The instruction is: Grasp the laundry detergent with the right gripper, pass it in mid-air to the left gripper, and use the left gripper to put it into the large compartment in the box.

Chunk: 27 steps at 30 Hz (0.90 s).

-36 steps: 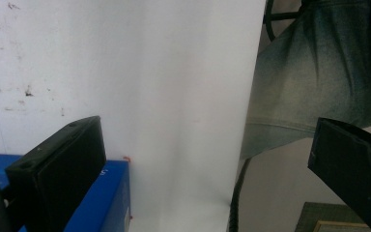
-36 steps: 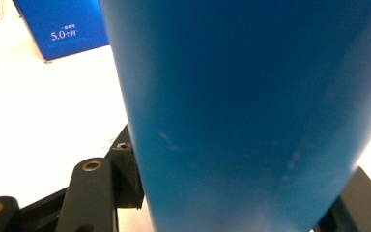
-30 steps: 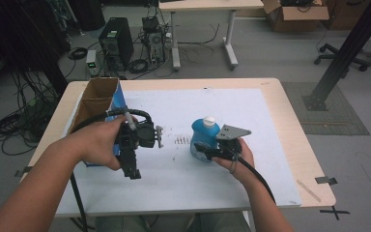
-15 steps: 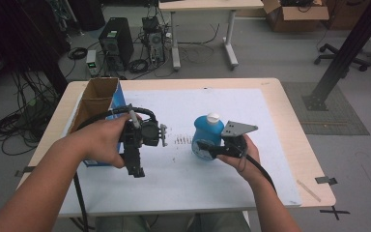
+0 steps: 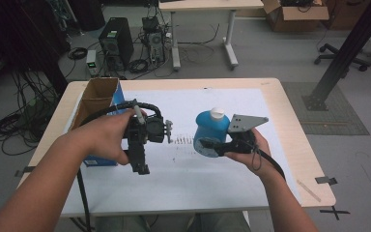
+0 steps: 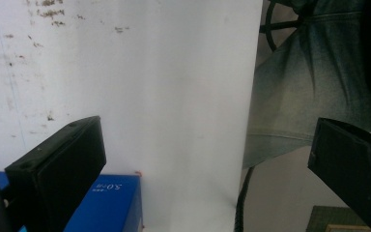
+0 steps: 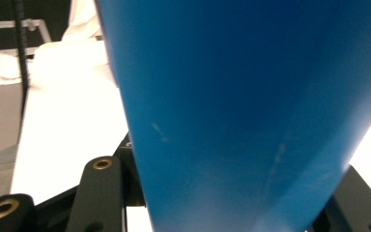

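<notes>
- Right gripper clamped on a blue bottle with a white cap, jaws pressing its lower body from both sides.
- Same blue bottle right up against the lens in the right gripper view, wedged between the black jaw parts at the bottom.
- Bottle standing roughly upright, cap on top, lifted off or just at the white sheet; can't tell which.
- Right hand wrapped round the gripper body from the near side, grey three-cornered plate on top, cable trailing back along the forearm.
- Left gripper wide apart, nothing between the jaws, just white sheet past them plus the table edge and denim trouser fabric on the right.
- Corner of a blue box just beside the left-hand jaw in the left gripper view.
- From the high view, left gripper tipped downward toward the near edge, held above the sheet by the left hand.
- Open cardboard box with blue side just behind that hand.
- Two grippers well apart, bottle off to the side of the left one.
</notes>
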Available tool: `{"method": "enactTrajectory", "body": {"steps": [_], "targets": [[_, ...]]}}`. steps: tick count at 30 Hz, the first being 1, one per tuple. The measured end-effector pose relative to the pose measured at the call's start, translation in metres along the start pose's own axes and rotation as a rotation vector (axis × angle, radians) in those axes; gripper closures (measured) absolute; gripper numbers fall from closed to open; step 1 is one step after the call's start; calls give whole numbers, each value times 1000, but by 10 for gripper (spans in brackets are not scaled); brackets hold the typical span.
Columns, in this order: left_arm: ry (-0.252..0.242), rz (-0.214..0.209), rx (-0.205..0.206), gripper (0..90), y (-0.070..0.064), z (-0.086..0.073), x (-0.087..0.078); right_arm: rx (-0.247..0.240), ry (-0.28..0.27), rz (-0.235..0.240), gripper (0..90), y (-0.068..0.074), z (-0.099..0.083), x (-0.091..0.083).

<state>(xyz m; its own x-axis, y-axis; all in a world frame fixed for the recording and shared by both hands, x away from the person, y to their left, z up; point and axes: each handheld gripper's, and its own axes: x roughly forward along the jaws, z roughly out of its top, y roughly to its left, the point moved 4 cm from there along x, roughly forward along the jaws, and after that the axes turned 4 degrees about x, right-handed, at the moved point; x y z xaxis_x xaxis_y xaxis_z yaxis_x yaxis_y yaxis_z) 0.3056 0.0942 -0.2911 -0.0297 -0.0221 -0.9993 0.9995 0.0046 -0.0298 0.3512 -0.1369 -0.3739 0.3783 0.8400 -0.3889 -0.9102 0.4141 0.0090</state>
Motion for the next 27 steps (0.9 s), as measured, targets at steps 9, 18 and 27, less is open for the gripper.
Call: {"method": "enactTrajectory", "body": {"steps": [9, 18, 27], "targets": [[3, 0, 6, 2, 0, 4, -3, -49, 18, 88, 458, 17, 0, 5], [10, 6, 7, 2, -1, 9, -7, -61, 31, 154, 456, 32, -12, 18], [5, 9, 6, 2, -1, 10, -11, -79, 37, 206, 456, 43, -15, 31]]}}
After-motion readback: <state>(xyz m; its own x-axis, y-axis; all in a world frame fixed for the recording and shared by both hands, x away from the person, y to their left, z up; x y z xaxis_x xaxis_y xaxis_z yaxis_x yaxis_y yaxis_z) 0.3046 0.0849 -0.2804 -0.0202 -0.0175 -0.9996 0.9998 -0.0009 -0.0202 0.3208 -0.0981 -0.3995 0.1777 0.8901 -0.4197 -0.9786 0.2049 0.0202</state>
